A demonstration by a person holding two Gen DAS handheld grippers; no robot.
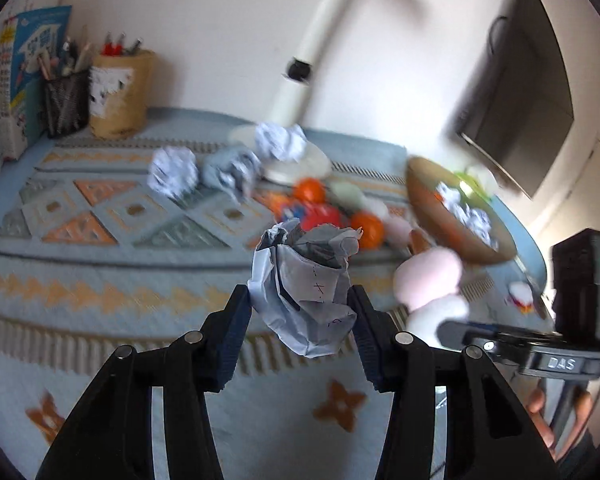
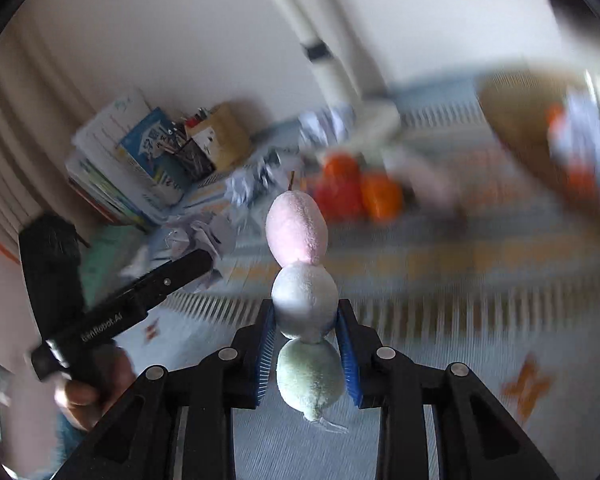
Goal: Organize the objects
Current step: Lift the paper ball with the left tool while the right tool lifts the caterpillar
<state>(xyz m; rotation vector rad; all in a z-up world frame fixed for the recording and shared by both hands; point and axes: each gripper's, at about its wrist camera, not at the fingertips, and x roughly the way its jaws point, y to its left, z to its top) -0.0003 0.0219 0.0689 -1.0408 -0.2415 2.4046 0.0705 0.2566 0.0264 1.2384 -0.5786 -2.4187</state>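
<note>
So the left gripper (image 1: 300,300) is clamping a crumpled paper ball (image 1: 304,292) between its pads, holding it up off the patterned tablecloth (image 1: 100,280), and the right gripper (image 2: 306,320) is squeezing a plush dango skewer (image 2: 304,300) by its white middle ball, with the pink ball sticking out ahead and the green one sitting back between the fingers. Room-wise, the near part of the cloth with the orange flower prints is lying bare under both grippers, while the clutter is bunching up toward the wall; the table's right edge is curving away just past the wooden bowl (image 1: 432,200). That bowl is tipping toward the camera and holding at least 2 paper wads plus something green and something orange, too blurry to name. Back left, a mesh pen cup (image 1: 66,100) and a tan holder (image 1: 118,96) are both standing full of pens, next to some books (image 1: 32,76). Counting loose stuff: 3 more paper balls (image 1: 172,168) are sitting near the lamp base (image 1: 300,160), 1 of them right on it, and about 3 orange-red balls (image 1: 366,230) are clustering mid-table, though blur is making that count shaky.
</note>
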